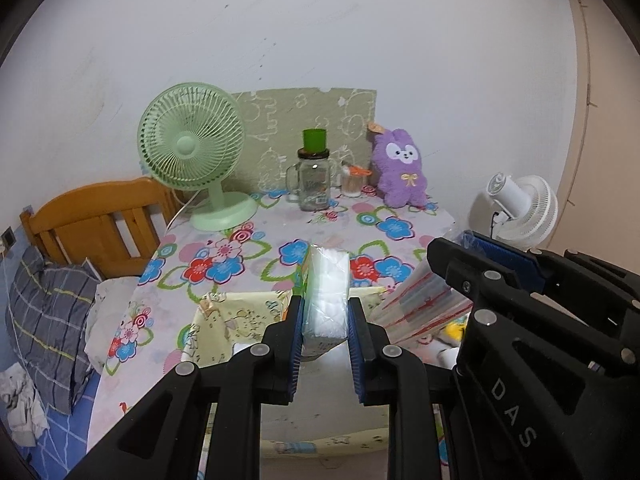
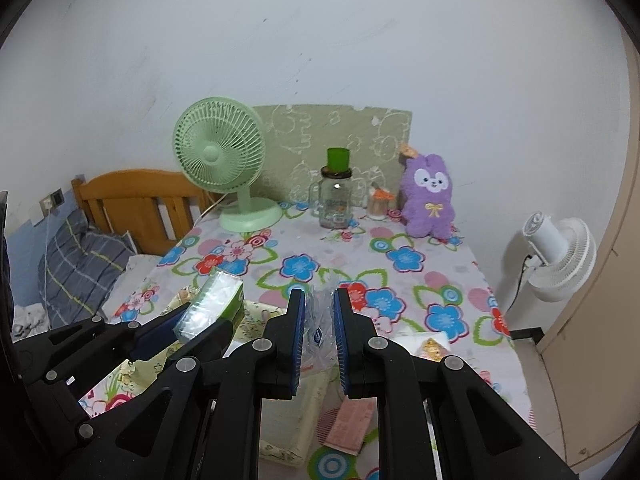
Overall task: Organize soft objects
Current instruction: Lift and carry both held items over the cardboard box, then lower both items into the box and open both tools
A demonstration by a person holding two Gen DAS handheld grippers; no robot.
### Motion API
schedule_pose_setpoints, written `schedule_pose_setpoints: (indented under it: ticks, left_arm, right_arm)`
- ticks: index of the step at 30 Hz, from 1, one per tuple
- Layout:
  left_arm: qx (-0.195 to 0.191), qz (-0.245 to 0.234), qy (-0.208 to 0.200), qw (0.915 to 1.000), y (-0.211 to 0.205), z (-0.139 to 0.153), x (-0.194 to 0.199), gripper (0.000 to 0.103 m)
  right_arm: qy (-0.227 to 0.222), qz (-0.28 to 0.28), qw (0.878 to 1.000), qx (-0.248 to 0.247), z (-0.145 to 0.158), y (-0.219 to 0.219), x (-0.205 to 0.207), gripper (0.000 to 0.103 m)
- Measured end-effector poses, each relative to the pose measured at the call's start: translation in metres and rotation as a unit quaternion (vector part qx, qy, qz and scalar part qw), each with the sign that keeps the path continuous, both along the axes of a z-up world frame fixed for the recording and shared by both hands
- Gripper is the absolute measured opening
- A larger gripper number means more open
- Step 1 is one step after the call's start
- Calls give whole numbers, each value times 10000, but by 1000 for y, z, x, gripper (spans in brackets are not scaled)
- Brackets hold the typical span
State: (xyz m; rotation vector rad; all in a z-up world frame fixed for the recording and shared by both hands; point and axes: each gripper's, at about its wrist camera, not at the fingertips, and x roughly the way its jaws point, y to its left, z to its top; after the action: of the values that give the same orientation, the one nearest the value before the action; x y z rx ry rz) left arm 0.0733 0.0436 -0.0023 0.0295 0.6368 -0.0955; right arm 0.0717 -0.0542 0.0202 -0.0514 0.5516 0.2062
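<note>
The tissue pack [image 1: 325, 296] is held in the air by the left claw [image 1: 325, 320], above a pale yellow fabric box [image 1: 240, 312] that stands at the near edge of the worktop [image 1: 280, 236]. The two blue pads press its long sides, and the clear wrapper with white tissues faces up. In my judgement this pack is light and soft; it gives way under pressure, and its plastic film is smooth, so it could slide out if the grip is weak. The middle of the long sides, where the claw clenches it now, seems the best place to hold.

The right claw [image 2: 319, 320] is closed on a thin transparent plastic bag [image 2: 320, 320], which is crumpled between the pads. This bag looks very light and limp, and it will hang and fold freely. In the left view, its striped part [image 1: 424, 300] lies just beside the tissue pack.

Farther back on the flowered worktop stand a green fan [image 1: 192, 152], a glass jar [image 1: 314, 184] with a green cup on top, and a purple plush rabbit [image 1: 400, 168], which is also soft. A white fan [image 1: 520, 208] is at the right, and a bed with a grey pillow [image 1: 44, 320] is at the left.
</note>
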Motion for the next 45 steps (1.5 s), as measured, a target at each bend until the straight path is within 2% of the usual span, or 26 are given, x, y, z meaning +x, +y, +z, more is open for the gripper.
schedule_pose_setpoints:
  ticks: [18,28,30,32,37,39,41,44,45]
  left_arm:
    - [-25,331,657,9973,37,-48,31,20]
    - [159,576,1000,9932,47,-76,41,24]
    - [168,605,1070,9923,48,-81,42,26]
    - [185,648,1115,9915,49,-84,43,34]
    - [167,658,1185,9906,49,-87,44,40]
    - [151,639,1195,9907,47,-87,44,47]
    - [158,638,1187,9908,46,-87,45,65]
    - [135,607,1205,9908,43,-87,44,68]
    - [118,615,1209,9907,43,-87,44,69]
  right_arm:
    - [648,514,9965,-78,-47,44,40,17]
    - [1021,820,9913,-102,-79,59,57,17]
    - [1117,899,9896,-67,-85,61,61,17]
    - [1207,954,9881,-53,-90,63,65,17]
    - [1254,1010,9869,-64,-98,64,72,17]
    - [1258,1003,9869,-75,-99,64,74,20]
    - [1272,994,9868,-93,-99,62,74,22]
    - [1331,997,9859,-182,-99,61,74,37]
    - [1350,995,9856,-199,-99,60,74,49]
